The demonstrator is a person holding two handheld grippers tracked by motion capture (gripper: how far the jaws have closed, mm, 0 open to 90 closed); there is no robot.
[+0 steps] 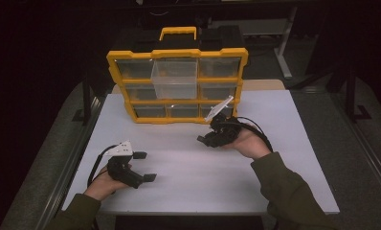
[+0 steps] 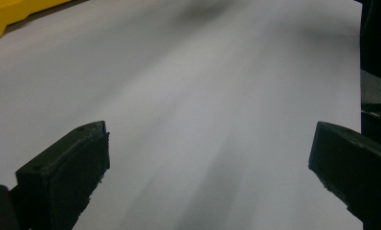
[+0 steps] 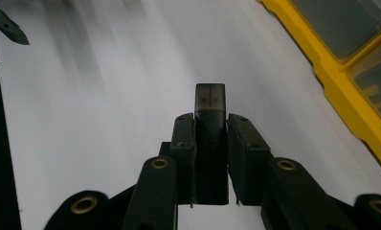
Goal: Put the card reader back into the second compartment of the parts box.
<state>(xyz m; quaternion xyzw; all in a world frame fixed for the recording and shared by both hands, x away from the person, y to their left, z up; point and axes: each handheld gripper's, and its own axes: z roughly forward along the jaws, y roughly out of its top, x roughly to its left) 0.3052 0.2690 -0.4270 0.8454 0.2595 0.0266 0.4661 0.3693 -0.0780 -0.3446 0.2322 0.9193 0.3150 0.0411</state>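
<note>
At the lower left of the high view, the left gripper (image 1: 145,166) sits in the person's left hand (image 1: 102,184), low over the white table (image 1: 188,182). Its two black jaws are spread wide with nothing between them; in the left gripper view they rise from the bottom corners with bare tabletop in the gap.

Toward the middle, at the top of the table, stands a yellow organizer case (image 1: 176,84) with clear-fronted compartments and a handle on top. One clear drawer (image 1: 174,79) in its upper middle juts forward out of the frame.

To the right of centre, just below and in front of the case's lower right corner, the right gripper (image 1: 205,140) is held in the person's right hand (image 1: 248,143), palm turned up, with its jaws pointing toward the left of the frame. In the right gripper view its jaws are drawn narrow and clamp a small dark block (image 3: 210,143) with a smoky translucent cap; the capped end sticks out past the jaw tips. The yellow edge of the case runs down the right side of that view.
</note>
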